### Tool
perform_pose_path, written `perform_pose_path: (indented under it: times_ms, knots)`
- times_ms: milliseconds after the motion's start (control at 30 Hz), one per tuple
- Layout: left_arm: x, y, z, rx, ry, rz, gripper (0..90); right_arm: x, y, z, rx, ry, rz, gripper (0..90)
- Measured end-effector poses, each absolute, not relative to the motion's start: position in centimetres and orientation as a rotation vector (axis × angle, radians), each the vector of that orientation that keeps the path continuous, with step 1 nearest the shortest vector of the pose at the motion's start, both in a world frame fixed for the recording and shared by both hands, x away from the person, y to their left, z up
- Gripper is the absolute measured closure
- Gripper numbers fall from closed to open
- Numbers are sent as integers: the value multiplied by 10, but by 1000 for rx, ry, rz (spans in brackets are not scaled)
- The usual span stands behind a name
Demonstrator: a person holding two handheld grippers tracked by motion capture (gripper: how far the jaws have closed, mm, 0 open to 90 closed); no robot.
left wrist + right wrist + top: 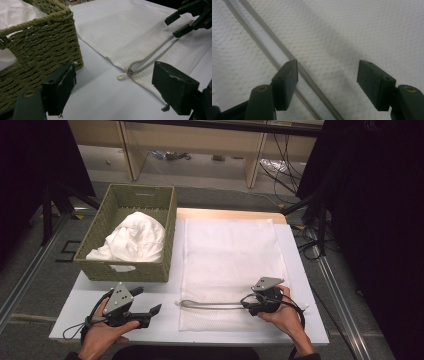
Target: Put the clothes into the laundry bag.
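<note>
The right hand-held gripper (250, 306) rests on the mesh bag (227, 255), jaws apart astride its open zipper (212, 305), gripping nothing. At eight o'clock, the left hand-held gripper (150, 312) hovers wide and empty beside the basket (100, 227).

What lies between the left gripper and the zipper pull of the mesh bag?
Only bare white table: in the left gripper view, nothing sits between the left gripper and the zipper pull at the mesh bag edge.

White mesh-cloth bag (227, 255), woven basket (100, 232)

A white table (300, 270) carries a woven basket (100, 227) – and (just beside) a mesh bag (227, 250).
</note>
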State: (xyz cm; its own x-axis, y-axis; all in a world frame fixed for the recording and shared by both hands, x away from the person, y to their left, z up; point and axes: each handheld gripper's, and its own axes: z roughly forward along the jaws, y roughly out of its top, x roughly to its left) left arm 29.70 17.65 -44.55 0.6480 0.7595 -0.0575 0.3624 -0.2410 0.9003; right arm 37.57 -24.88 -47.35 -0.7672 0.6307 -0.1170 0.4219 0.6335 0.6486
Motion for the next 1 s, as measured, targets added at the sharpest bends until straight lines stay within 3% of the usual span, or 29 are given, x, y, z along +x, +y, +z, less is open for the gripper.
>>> perform_pose_path:
  times_ms: [167, 200, 300, 400, 567, 733, 833, 900, 933, 967, 1000]
  knots:
    - [298, 177, -446, 1868, 890, 498, 191, 379, -240, -479, 826, 2563, 834, 361]
    - [298, 177, -447, 1864, 896, 491, 191, 381, -239, -479, 807, 2562, 839, 453]
    - [298, 177, -447, 1865, 900, 492, 191, 386, -241, -476, 840, 2530, 779, 598]
    - [298, 177, -447, 1866, 890, 484, 194, 393, -245, -475, 833, 2503, 751, 651]
    - [298, 177, -446, 1877, 886, 492, 194, 395, -240, -475, 841, 2556, 803, 640]
    - [298, 176, -446, 1877, 886, 489, 195, 399, -236, -478, 895, 2599, 864, 485]
    - [298, 176, -446, 1874, 886, 485, 197, 402, -236, -478, 906, 2610, 862, 507]
    - [297, 176, -446, 1875, 886, 486, 197, 405, -237, -479, 898, 2632, 901, 669]
    - [298, 176, -446, 1877, 886, 490, 199, 410, -235, -477, 939, 2635, 892, 814]
    - [298, 176, -446, 1877, 886, 490, 200, 410, -235, -477, 939, 2635, 892, 814]
    - [298, 177, -446, 1881, 888, 492, 201, 412, -234, -477, 930, 2632, 874, 886]
